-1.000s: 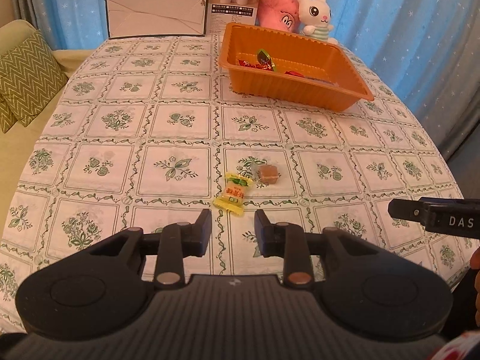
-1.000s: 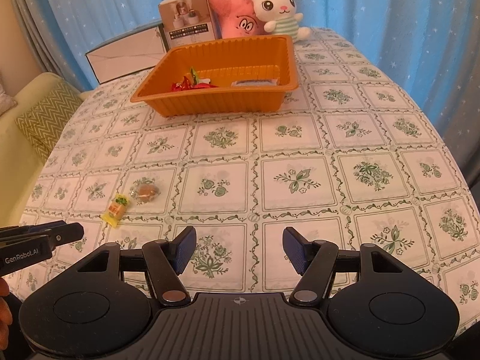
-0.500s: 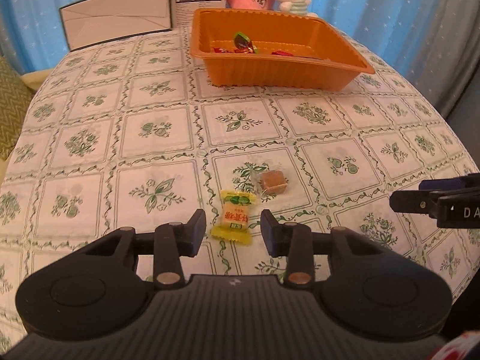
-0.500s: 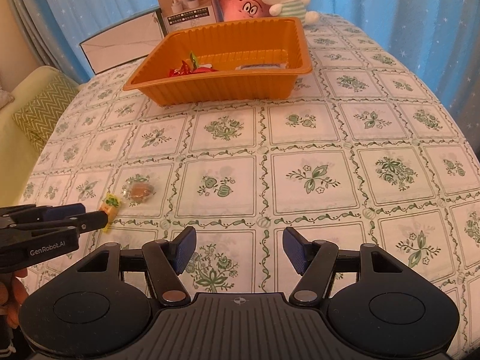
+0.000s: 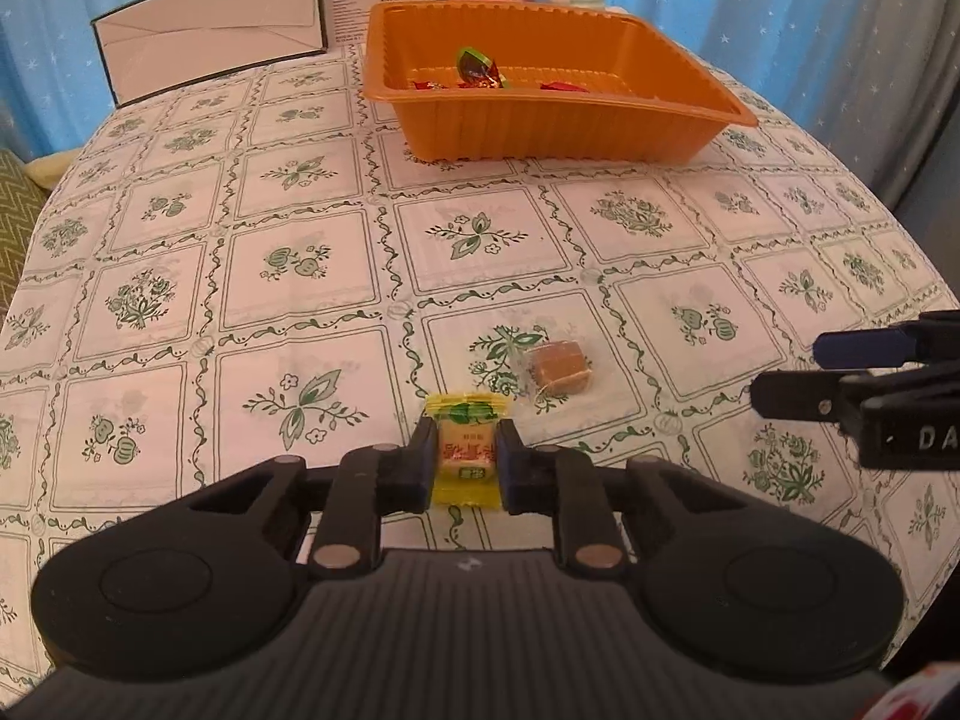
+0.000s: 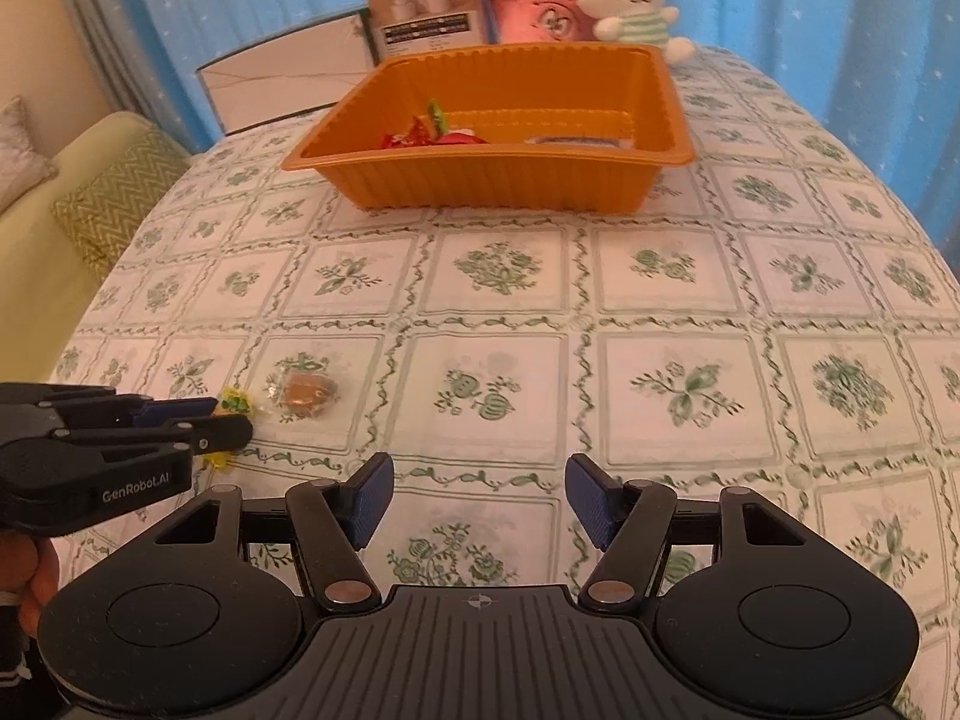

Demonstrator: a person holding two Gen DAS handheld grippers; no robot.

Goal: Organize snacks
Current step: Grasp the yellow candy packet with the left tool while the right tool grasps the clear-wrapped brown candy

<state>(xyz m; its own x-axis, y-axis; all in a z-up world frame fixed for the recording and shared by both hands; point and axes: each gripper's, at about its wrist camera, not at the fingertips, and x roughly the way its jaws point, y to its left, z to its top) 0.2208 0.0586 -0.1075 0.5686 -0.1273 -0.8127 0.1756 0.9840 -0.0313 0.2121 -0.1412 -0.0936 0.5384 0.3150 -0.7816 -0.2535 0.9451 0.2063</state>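
The left gripper point(image 5: 465, 461) clamps a yellow wrapped candy point(image 5: 465, 450) on the table point(image 5: 300, 276), beside a brown candy point(image 5: 559, 366). The right gripper point(image 6: 479, 501) hovers open. An orange tray point(image 5: 558, 126) sits beyond.

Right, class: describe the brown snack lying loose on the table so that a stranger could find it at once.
Start at the orange tray at the far side of the floral tablecloth and come toward the near edge. The brown snack lies alone on a green flower print. Unlike the yellow candy beside it, pinched in the left gripper, its wrapper is clear and nothing touches it.
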